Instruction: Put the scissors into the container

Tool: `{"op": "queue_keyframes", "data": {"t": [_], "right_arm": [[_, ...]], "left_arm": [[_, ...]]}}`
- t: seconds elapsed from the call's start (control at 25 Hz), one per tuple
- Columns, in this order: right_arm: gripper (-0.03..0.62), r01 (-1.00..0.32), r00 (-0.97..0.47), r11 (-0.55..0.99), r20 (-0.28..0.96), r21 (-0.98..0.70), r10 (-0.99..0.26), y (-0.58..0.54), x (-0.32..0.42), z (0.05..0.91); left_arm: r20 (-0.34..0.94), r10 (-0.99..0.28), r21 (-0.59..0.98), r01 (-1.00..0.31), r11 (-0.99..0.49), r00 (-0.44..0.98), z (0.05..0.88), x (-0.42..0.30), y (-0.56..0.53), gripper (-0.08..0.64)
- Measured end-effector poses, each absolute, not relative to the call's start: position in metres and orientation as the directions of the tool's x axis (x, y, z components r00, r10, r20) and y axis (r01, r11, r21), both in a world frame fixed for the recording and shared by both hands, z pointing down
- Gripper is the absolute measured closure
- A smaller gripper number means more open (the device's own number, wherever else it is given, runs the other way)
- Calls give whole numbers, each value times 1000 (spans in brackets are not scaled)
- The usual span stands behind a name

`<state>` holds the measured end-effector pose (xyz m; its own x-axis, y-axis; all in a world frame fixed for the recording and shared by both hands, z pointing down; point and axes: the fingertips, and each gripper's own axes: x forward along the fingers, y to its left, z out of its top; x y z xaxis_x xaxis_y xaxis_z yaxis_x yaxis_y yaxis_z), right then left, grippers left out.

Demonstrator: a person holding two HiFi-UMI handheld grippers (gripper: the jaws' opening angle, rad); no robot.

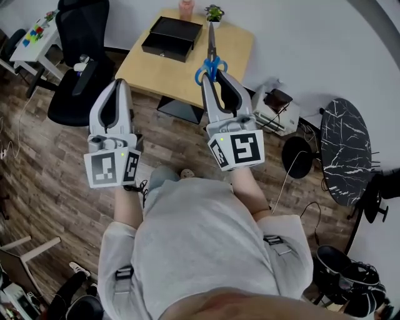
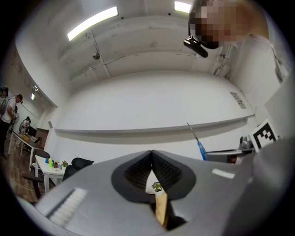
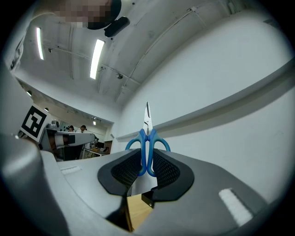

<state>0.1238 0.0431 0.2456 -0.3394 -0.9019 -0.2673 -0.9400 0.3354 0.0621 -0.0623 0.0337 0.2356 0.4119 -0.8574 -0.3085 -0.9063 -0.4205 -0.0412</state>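
Two grippers reach forward in the head view, toward the light wooden table [image 1: 156, 72] at the upper centre of the frame. The right gripper [image 1: 212, 76], at the centre of the frame, has its jaws closed on the scissors [image 1: 211, 50]. The black pads press the blue handle loops from both sides. The closed blades stand out beyond the jaw tips and point to the top of the frame, toward a small potted plant [image 1: 214, 12] at the far edge of the table. In the right gripper view we see the same hold: the scissors [image 3: 147, 138] stand upright in the middle of the frame. Their blue loops are squeezed between the pads of the right gripper [image 3: 147, 159], and the blade tip rises against the white wall.

The container [image 1: 164, 49], a black open box, rests on the table at the upper centre-left of the head view. The scissors are to the right of it in the picture and apart from it; they are not in it.

The left gripper [image 1: 119, 84] is at the left of the frame, beside the right one and apart from it. In the left gripper view the jaws of the left gripper [image 2: 151, 153] touch at their tips and hold nothing. The scissors [image 2: 199, 144] appear at the right of that frame. A black office chair [image 1: 78, 69] stands at the upper left of the head view.
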Motion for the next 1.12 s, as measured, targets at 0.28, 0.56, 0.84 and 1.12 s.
{"op": "queue_keyframes", "data": {"t": [0.28,0.56,0.84,1.12], "right_arm": [[509,-944,-327,325,-259,52,-909,12,129,252],[509,-955,-297,293,-251,52,-921,-44,125,253],[509,-965,-262,261,-255,40,-931,-113,114,250],[509,-976,-218,217,-255,31,-942,-170,101,250]], "left_arm": [[-300,-852,-39,-898,-438,429,243,-55,0,502],[-303,-840,-31,-885,-464,451,243,-61,-65,502],[-300,-821,-39,-866,-498,485,238,-71,-139,502],[-292,-796,-47,-839,-542,530,238,-79,-203,502]]}}
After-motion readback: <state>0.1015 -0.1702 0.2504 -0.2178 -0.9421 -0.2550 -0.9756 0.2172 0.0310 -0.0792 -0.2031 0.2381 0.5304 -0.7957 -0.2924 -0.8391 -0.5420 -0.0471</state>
